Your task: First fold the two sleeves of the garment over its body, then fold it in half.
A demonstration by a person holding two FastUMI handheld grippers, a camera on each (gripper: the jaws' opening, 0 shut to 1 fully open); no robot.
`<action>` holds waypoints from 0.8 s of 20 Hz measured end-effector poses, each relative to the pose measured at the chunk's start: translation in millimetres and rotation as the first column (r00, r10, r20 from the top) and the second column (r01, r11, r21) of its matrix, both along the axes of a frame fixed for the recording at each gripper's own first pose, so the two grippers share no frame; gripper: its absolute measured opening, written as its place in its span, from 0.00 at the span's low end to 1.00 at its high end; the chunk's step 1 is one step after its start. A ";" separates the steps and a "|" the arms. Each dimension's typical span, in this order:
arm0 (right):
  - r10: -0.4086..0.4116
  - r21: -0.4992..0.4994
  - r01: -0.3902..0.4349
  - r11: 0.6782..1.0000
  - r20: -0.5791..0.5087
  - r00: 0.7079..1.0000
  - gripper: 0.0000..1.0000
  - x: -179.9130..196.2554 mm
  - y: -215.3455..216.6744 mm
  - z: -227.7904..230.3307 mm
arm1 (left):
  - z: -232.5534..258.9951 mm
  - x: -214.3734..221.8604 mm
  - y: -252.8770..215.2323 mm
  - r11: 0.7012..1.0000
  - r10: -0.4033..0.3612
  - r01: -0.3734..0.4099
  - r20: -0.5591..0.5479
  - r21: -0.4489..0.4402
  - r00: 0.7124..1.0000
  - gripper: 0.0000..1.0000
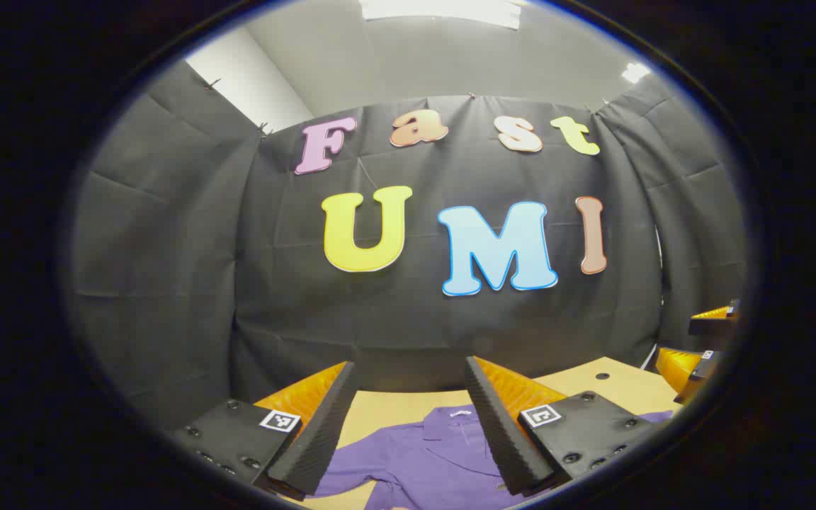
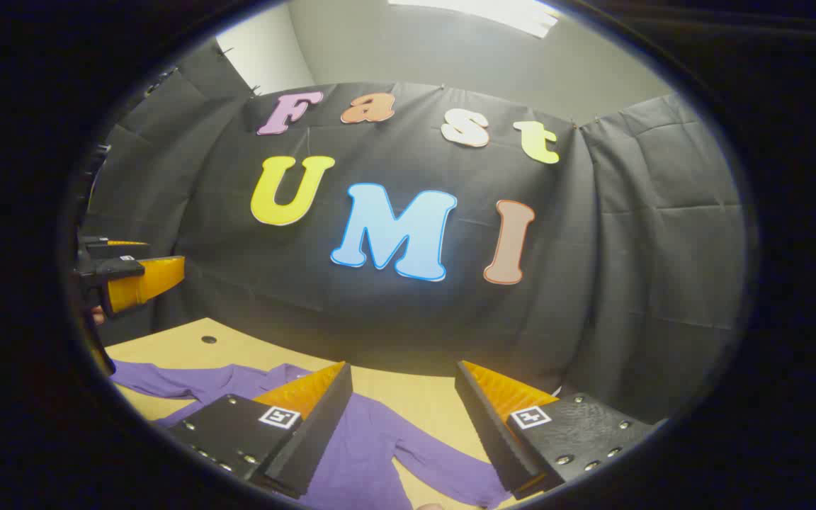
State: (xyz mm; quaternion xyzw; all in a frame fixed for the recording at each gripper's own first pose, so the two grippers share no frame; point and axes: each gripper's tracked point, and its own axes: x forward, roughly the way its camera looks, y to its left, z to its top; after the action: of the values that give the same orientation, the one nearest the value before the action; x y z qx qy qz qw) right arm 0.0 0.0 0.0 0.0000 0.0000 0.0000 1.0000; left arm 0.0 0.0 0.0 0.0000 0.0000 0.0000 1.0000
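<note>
In your left gripper view, the left gripper (image 1: 408, 425) hangs with jaws wide above the purple shirt (image 1: 422, 460), whose collar (image 1: 459, 419) points toward the booth's back wall; the right gripper (image 1: 705, 347) shows at the right edge. In your right gripper view, the right gripper (image 2: 401, 425), jaws also wide and empty, looks over a sleeve (image 2: 450, 471) spread flat on the wooden table (image 2: 408, 397).

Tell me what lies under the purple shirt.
The purple shirt lies on a tan wooden table. Anything beneath the cloth itself is covered and cannot be seen.
</note>
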 end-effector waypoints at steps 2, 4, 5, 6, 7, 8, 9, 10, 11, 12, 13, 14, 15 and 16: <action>0.009 -0.001 -0.009 1.000 -0.002 1.000 0.96 0.7 1.2 0.3 | -2.9 -0.3 -1.0 1.000 0.000 0.000 -0.006 0.003 1.000 0.99; 0.008 -0.003 -0.008 1.000 -0.003 1.000 0.92 0.4 0.7 0.4 | -5.2 0.6 -1.5 1.000 -0.001 0.001 -0.011 0.005 1.000 0.99; 0.009 0.001 -0.009 1.000 -0.005 1.000 0.92 0.7 0.5 -0.6 | -5.1 0.4 -1.5 1.000 -0.002 0.002 -0.011 0.008 1.000 0.99; 0.009 0.006 -0.009 1.000 -0.008 1.000 0.92 1.3 1.4 -1.4 | -5.8 -0.2 -0.7 1.000 -0.001 0.001 -0.010 0.010 1.000 0.99; 0.010 0.010 -0.009 1.000 -0.010 1.000 0.92 1.5 2.3 -2.0 | -5.4 -0.9 0.7 1.000 -0.001 0.002 -0.011 0.012 1.000 0.99; 0.009 0.011 -0.009 1.000 -0.014 1.000 0.92 2.1 2.8 -3.6 | -5.7 -0.7 0.6 1.000 -0.003 0.003 -0.011 0.014 1.000 0.99; 0.007 0.010 -0.007 1.000 -0.016 1.000 0.92 2.1 2.4 -4.8 | -6.2 -0.4 1.1 1.000 -0.003 0.003 -0.011 0.016 1.000 0.99; 0.004 0.008 -0.004 1.000 -0.020 1.000 0.92 1.7 1.6 -5.6 | -6.0 0.6 1.3 1.000 -0.005 0.006 -0.013 0.018 1.000 0.99; 0.002 0.009 -0.002 1.000 -0.022 1.000 0.92 2.2 1.6 -6.0 | -6.2 0.9 1.0 1.000 -0.007 0.007 -0.014 0.020 1.000 0.99; 0.000 0.012 0.000 1.000 -0.024 1.000 0.92 1.7 1.5 -8.3 | -7.0 2.2 1.8 1.000 -0.007 0.008 -0.015 0.020 1.000 0.99; -0.005 0.017 0.006 1.000 -0.032 0.999 0.92 2.3 0.3 -10.3 | -6.9 2.4 2.2 1.000 -0.007 0.008 -0.017 0.021 1.000 0.99; -0.013 0.024 0.014 1.000 -0.045 0.999 0.92 2.4 -1.7 -15.5 | -8.0 2.7 2.0 1.000 -0.008 0.009 -0.021 0.020 1.000 0.99; -0.023 0.033 0.025 0.999 -0.060 0.998 0.95 2.7 -3.6 -20.3 | -9.2 3.0 1.4 1.000 -0.010 0.010 -0.024 0.018 1.000 0.99; -0.038 0.039 0.041 0.998 -0.082 0.996 0.92 2.9 -7.3 -28.2 | -10.4 2.6 0.5 1.000 -0.016 0.016 -0.026 0.015 1.000 0.99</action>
State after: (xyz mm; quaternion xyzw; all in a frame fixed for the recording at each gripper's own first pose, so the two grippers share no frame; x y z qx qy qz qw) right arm 2.9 -7.3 -28.2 0.0202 0.0404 -0.0196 0.9988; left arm 2.6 0.5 -10.4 0.0076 0.0132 -0.0081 0.9999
